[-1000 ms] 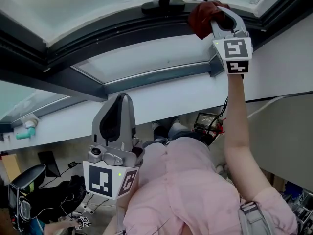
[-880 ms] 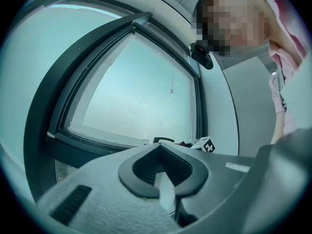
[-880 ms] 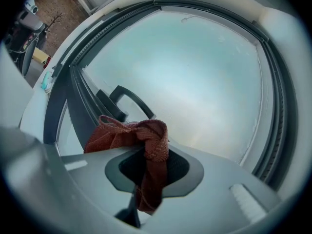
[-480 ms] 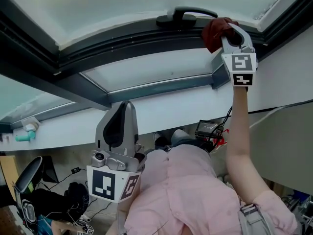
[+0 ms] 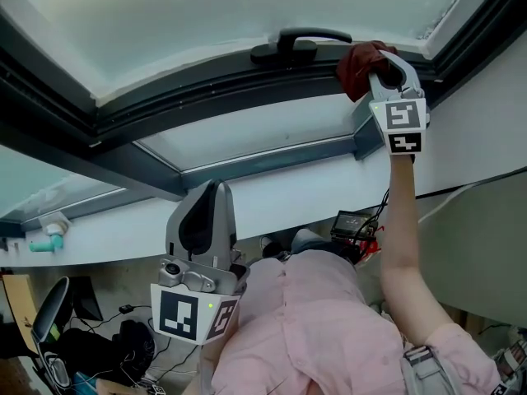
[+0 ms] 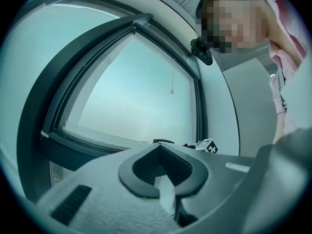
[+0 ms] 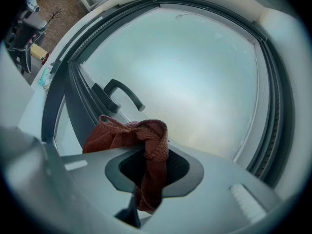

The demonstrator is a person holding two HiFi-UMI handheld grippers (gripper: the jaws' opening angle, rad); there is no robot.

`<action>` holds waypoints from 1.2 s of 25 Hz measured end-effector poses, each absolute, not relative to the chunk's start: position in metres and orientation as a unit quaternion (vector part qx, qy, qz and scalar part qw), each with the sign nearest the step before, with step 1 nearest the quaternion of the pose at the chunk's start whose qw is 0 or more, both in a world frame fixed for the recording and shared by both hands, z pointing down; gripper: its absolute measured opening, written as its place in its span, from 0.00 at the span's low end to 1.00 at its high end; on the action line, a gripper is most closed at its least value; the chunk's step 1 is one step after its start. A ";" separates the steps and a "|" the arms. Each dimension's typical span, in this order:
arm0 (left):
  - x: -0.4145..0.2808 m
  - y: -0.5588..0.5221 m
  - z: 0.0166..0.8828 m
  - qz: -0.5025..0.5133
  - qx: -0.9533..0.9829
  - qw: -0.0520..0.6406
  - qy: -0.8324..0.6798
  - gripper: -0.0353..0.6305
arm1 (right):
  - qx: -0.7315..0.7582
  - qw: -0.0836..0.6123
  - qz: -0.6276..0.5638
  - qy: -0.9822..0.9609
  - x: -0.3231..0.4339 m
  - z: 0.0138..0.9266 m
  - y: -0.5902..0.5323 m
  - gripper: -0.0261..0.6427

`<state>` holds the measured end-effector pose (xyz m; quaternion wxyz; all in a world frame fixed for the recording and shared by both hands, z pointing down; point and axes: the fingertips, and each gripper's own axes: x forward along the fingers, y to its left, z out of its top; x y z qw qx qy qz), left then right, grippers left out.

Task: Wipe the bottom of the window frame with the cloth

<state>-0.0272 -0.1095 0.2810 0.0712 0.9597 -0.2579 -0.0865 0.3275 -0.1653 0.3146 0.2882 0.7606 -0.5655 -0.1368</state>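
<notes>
Where the right tool (image 7: 148,179) pinches it, cloth (image 7: 122,136) bunches beyond its tips.

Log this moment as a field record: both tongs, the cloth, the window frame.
right tongs: shut on the red cloth, arm raised to the window
cloth position: bunched against the dark window frame, just right of the handle, near the frame's right corner
left tongs: shut, nothing between them, held low and apart from the frame
glass: frosted, nothing readable through it
</notes>
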 end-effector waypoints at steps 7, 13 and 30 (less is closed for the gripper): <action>-0.013 -0.107 0.279 -0.086 0.960 0.069 -0.257 0.05 | 0.762 0.284 -0.137 -0.565 0.340 0.315 -0.159 0.14; -0.006 -0.106 0.279 -0.083 0.960 0.071 -0.259 0.05 | 0.763 0.283 -0.135 -0.565 0.350 0.316 -0.157 0.14; -0.005 -0.098 0.276 -0.080 0.959 0.060 -0.267 0.05 | 0.778 0.275 -0.123 -0.550 0.380 0.316 -0.142 0.14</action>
